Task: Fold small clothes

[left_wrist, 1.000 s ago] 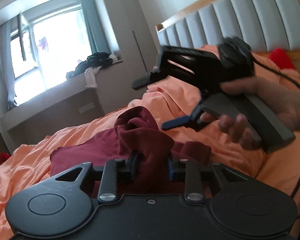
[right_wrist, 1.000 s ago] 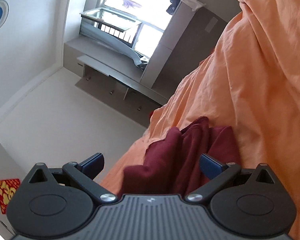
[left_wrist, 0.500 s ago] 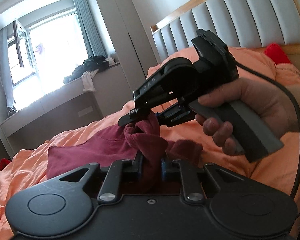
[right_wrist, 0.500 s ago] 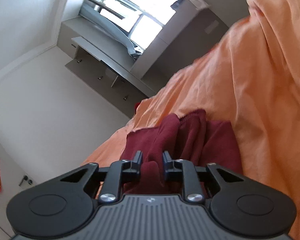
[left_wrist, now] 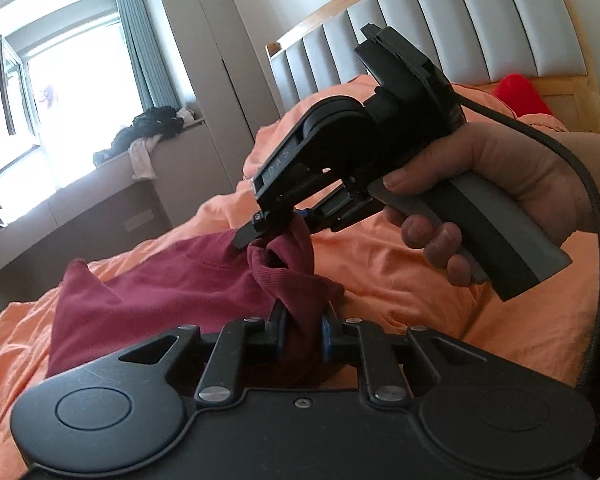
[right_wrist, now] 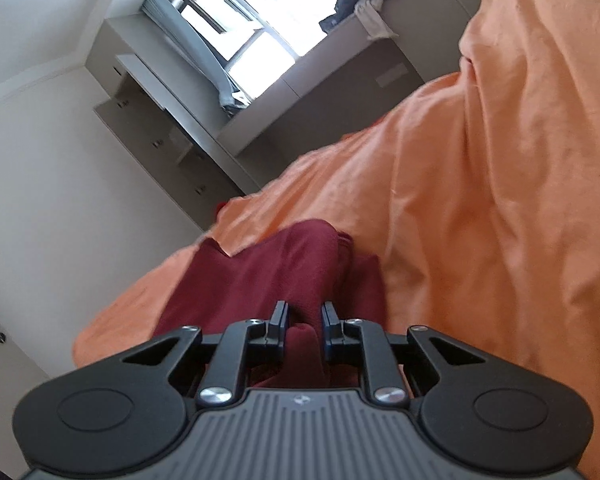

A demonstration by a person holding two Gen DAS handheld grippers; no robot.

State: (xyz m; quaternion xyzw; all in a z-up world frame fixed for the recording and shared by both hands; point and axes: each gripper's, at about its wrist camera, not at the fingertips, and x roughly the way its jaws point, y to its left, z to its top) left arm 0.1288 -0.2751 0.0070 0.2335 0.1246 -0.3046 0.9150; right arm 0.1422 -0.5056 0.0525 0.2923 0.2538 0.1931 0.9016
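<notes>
Already garment (left_wrist: pixel 172 288) between both grippers' fingers (left_wrist: pixel 278 326).

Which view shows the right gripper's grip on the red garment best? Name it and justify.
The left wrist view: it shows the right gripper from the side, pinching a bunched edge of the red garment. The right wrist view shows only its own fingers with cloth between them.

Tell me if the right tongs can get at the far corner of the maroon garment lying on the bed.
Probably not yet: the right tongs are shut on the maroon garment, as are the left tongs. Nothing blocks the far corner; they would need to let go first.
</notes>
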